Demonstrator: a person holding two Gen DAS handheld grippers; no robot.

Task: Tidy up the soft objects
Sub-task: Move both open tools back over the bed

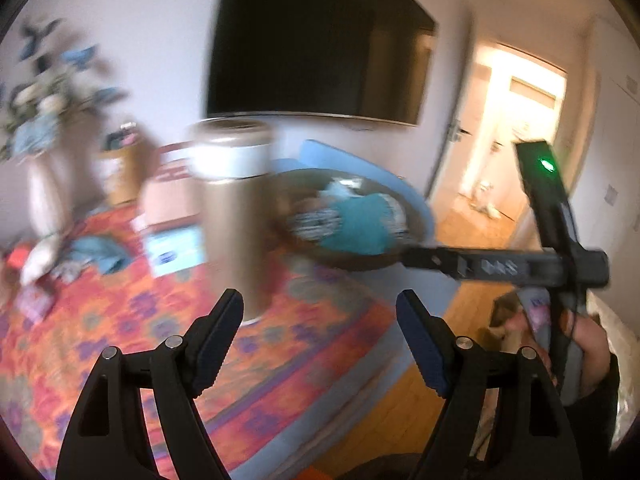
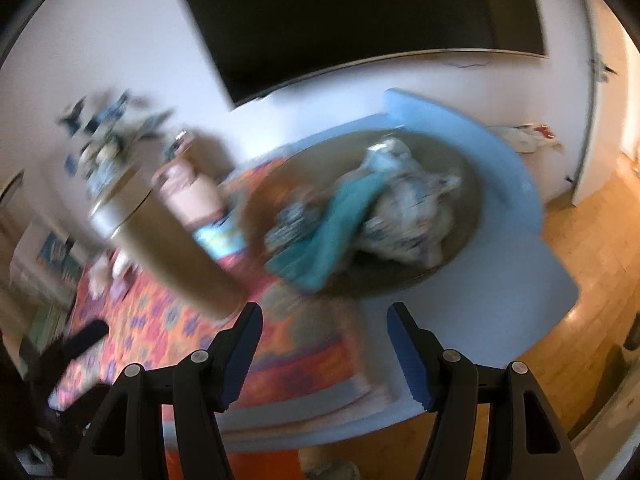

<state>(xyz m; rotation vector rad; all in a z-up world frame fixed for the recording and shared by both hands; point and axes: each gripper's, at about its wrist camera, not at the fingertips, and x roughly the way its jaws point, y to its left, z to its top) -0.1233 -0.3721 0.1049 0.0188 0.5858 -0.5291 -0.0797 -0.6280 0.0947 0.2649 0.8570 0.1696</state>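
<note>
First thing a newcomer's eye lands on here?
The tall gold cylinder standing on the orange patterned cloth, just ahead of the open left gripper. To its right, a shallow brown bowl near the table's blue edge holds a teal cloth and patterned fabrics. A large dark screen fills the wall behind.

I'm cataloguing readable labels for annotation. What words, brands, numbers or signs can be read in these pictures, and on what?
None can be read as text.
Light blue box on the patterned cloth: dark printing, too blurred to read.
Pink box behind it: red marks, blurred.
Tall tan cylinder: white band, no legible print.
Right tool's black body: raised marks on its side, not legible.
</note>
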